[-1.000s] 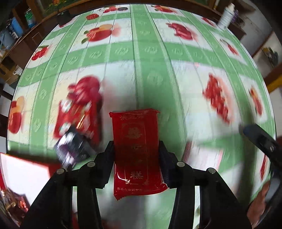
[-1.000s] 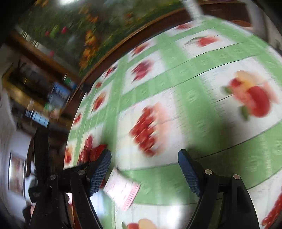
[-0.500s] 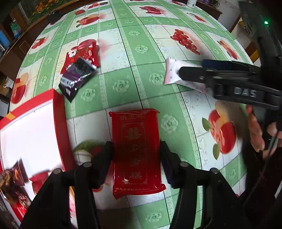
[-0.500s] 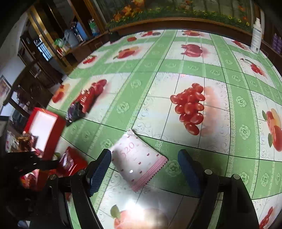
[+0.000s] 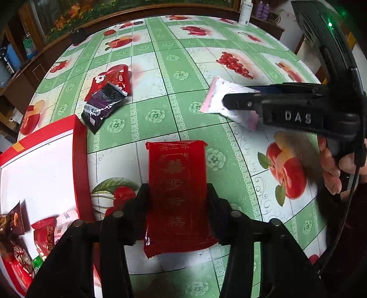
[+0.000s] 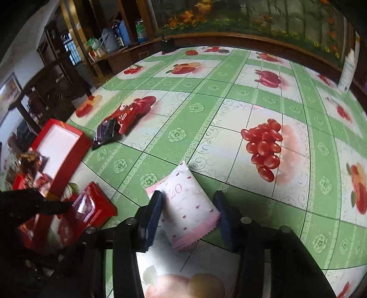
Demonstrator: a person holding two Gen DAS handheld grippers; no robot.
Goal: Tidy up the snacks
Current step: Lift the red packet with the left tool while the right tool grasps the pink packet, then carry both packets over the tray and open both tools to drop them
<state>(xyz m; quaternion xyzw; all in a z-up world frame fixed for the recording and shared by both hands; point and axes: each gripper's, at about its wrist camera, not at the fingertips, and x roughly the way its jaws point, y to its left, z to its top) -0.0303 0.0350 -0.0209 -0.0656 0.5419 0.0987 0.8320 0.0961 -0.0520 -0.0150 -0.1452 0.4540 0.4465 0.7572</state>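
Since 1 s back, R gripper [image 6: 188, 206] jaws had just been closing round pink-dotted white packet [image 6: 189, 206], pads pressing it. L gripper [image 5: 176, 201] clamped red packet [image 5: 177, 197] above green fruit-print cloth [image 5: 160, 119]. Red box [image 5: 79, 165] at left w/ snacks; dark wood cabinets beyond.

A table [image 5: 179, 57] carries everything. At its near left stands an open box [image 5: 78, 146] with several small snacks [image 5: 43, 231] in its near end. Just beyond the box's far corner lie two packets, a dark packet [image 5: 101, 105] overlapping the near edge of another packet [image 5: 114, 80]. Right of the box, the left gripper [image 5: 177, 201] holds a flat pack [image 5: 177, 183] between its fingers. Farther right and beyond it, a pillow pack [image 6: 188, 201] lies on the table between the fingers of the right gripper [image 6: 189, 206]. A bottle [image 5: 244, 11] stands at the table's far right edge.
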